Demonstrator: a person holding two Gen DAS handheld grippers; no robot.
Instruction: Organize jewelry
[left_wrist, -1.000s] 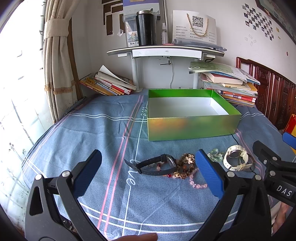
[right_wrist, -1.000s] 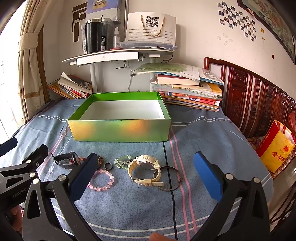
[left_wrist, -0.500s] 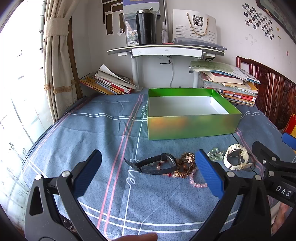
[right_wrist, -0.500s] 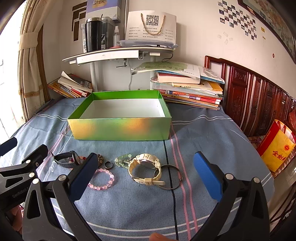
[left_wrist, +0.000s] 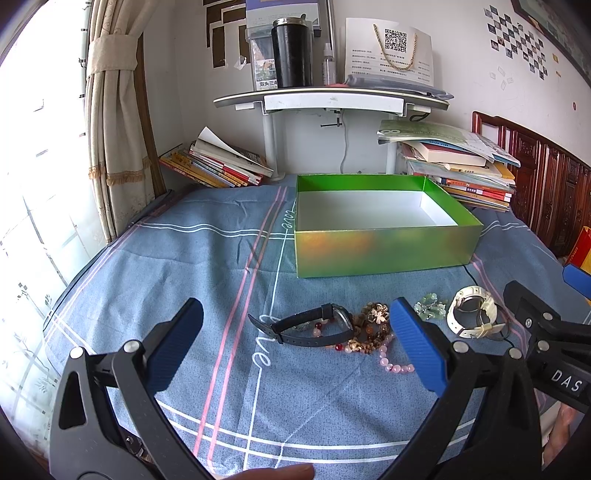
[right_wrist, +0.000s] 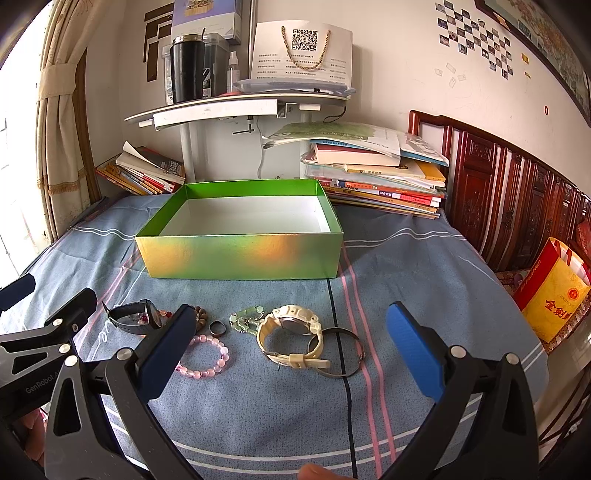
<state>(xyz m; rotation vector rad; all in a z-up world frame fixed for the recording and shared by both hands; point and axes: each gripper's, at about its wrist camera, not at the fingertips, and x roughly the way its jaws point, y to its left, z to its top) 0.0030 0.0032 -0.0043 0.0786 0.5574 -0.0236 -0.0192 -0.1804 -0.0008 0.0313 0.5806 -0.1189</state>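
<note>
- The left hand-held gripper (left_wrist: 295, 343) hovers with its blue-padded fingers spread wide and empty above a black watch (left_wrist: 314, 326) lying on a blue striped bed sheet (left_wrist: 166, 258).
- The right hand-held gripper (right_wrist: 291, 343) is likewise wide open and holds nothing, poised over a cream watch (right_wrist: 291, 332) that touches a thin metal bangle (right_wrist: 341, 350).
- A pink bead bracelet (right_wrist: 205, 356), a dark ring (right_wrist: 217, 327) and a pale green charm (right_wrist: 243, 321) lie between the two watches.
- A green box (right_wrist: 240, 254), white inside, sits open just behind the jewelry.
- Stacked books (right_wrist: 376, 177) line the wall beyond.
</note>
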